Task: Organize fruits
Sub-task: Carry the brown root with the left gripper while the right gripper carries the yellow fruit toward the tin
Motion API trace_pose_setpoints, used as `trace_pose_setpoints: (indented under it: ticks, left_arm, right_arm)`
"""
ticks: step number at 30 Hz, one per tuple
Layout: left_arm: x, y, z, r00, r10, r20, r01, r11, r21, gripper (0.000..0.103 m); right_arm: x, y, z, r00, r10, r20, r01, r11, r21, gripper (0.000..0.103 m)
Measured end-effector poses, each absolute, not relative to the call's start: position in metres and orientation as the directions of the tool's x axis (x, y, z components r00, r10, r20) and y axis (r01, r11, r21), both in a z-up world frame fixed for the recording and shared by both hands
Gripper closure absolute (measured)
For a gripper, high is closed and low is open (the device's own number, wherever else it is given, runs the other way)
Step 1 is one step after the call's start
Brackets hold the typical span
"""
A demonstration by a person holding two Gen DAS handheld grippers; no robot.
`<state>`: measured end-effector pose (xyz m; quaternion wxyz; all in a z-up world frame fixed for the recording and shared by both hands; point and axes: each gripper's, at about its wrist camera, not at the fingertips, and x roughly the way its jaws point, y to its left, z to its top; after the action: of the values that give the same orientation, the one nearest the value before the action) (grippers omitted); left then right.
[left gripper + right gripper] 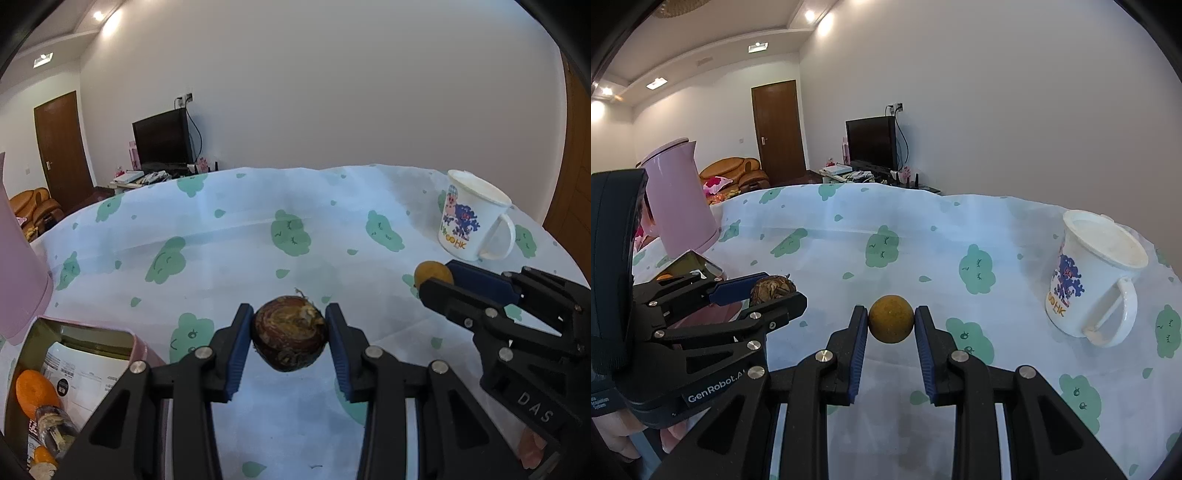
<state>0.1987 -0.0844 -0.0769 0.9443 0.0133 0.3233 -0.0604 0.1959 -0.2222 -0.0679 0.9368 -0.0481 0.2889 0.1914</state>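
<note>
On the arm of the left gripper, clamped round a brown fruit, "GenRobot.AI".

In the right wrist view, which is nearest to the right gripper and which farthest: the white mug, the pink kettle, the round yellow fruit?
1. Round yellow fruit: held between the fingers of the right gripper.
2. White mug: on the tablecloth, to the right.
3. Pink kettle: far left, behind the left gripper.

Pale blue tablecloth with green clouds — pink kettle, white printed mug
</note>
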Motion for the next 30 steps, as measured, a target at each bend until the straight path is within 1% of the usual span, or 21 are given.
trace_pose_setpoints:
  ticks: [30]
  left_arm:
    - [0.18, -0.078, -0.066, 0.841, -0.092, -0.532, 0.098, 0.995, -0.018, 0.061]
  right_arm:
    - [0.178, -0.223, -0.058, 0.813, 0.337, -0.475, -0.391, 0.92, -0.016, 0.075]
